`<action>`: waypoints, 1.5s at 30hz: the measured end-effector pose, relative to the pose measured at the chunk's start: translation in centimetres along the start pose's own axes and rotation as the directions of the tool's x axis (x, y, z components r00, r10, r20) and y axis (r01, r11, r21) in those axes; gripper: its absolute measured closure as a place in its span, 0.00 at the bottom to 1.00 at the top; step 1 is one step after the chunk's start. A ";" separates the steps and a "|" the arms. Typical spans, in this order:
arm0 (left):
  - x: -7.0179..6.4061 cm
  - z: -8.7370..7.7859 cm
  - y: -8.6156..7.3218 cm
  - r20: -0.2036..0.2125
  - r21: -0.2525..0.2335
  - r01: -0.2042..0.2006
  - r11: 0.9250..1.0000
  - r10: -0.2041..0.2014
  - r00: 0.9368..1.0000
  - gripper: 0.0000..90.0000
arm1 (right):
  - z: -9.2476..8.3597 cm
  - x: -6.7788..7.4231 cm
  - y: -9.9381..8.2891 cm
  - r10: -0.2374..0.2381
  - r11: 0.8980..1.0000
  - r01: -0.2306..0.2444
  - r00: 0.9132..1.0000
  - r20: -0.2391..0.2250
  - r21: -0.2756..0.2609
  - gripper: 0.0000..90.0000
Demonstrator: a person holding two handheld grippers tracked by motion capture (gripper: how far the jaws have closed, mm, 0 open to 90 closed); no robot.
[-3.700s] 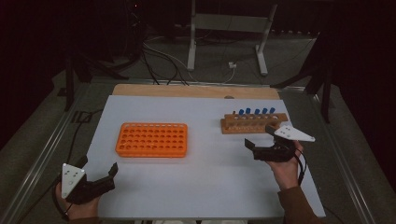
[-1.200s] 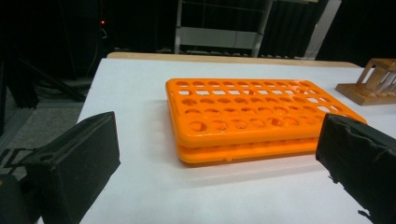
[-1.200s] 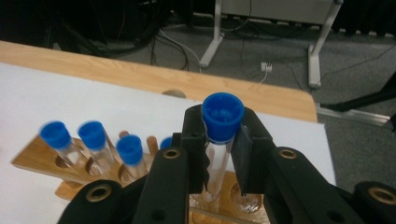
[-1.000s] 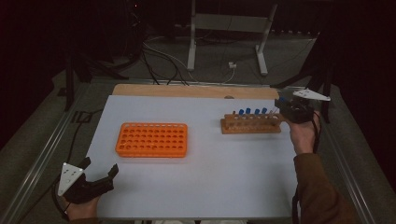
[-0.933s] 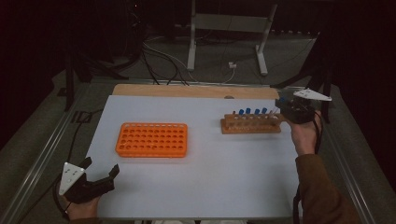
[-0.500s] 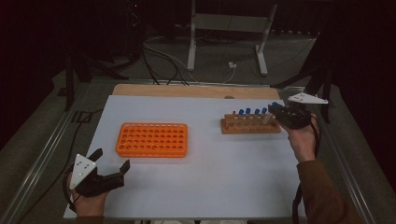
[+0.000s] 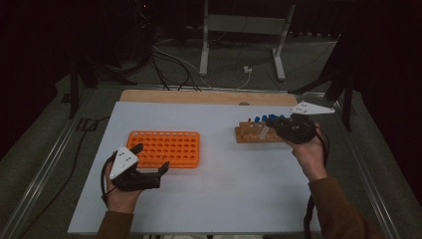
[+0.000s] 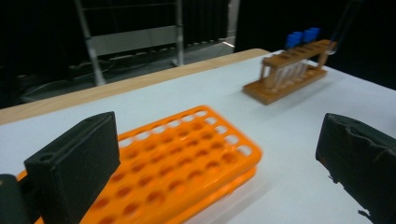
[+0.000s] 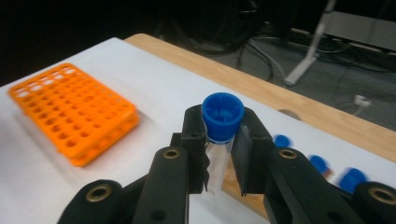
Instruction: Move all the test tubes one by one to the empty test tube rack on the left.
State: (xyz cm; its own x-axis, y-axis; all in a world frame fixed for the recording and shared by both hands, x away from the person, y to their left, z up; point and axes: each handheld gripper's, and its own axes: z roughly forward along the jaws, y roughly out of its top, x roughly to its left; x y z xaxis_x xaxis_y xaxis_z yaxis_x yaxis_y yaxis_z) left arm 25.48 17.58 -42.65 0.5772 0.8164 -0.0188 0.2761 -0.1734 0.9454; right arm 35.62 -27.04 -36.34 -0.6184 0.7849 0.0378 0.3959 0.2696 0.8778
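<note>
Now my right gripper (image 9: 219, 154) is clamped on one blue-capped tube (image 9: 219, 140) just above the wooden rack (image 7: 259, 133) near the table's far right corner, apparently lifted clear, while my left gripper (image 7: 149, 162), jaws apart, waits at the empty orange rack (image 7: 166, 148).

The right gripper (image 9: 219, 154) has its two black jaws clamped on a clear tube (image 9: 217, 163) with a blue cap (image 9: 222, 116), held upright. An orange rack (image 9: 70, 112) lies on the white table (image 9: 154, 88) to the left. More blue caps (image 9: 352, 179) show blurred at lower right.
</note>
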 end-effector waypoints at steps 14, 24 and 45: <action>-6.2 8.2 3.2 0.136 -0.003 -0.044 0.999 0.044 0.990 0.06 | 3.7 5.7 0.0 -0.055 0.998 0.060 0.987 -0.148 0.032 0.85; -9.7 11.6 3.4 0.149 0.011 -0.105 0.994 0.102 0.984 0.41 | 4.5 8.4 -0.1 -0.052 0.998 0.057 0.971 -0.232 0.014 0.85; -9.9 11.9 3.7 0.137 0.000 -0.134 0.991 0.132 0.982 0.87 | 4.4 8.8 -0.1 -0.046 0.999 0.044 0.948 -0.315 -0.013 0.69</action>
State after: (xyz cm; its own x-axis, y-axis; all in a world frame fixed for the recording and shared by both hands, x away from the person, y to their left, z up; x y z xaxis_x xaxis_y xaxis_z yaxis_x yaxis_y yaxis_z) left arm 29.94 2.25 -42.81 0.7085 0.7029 0.0621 0.1963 -0.2808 0.9395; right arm 33.13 -17.72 -38.14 -0.8184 0.5559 0.1457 0.3592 0.2968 0.8848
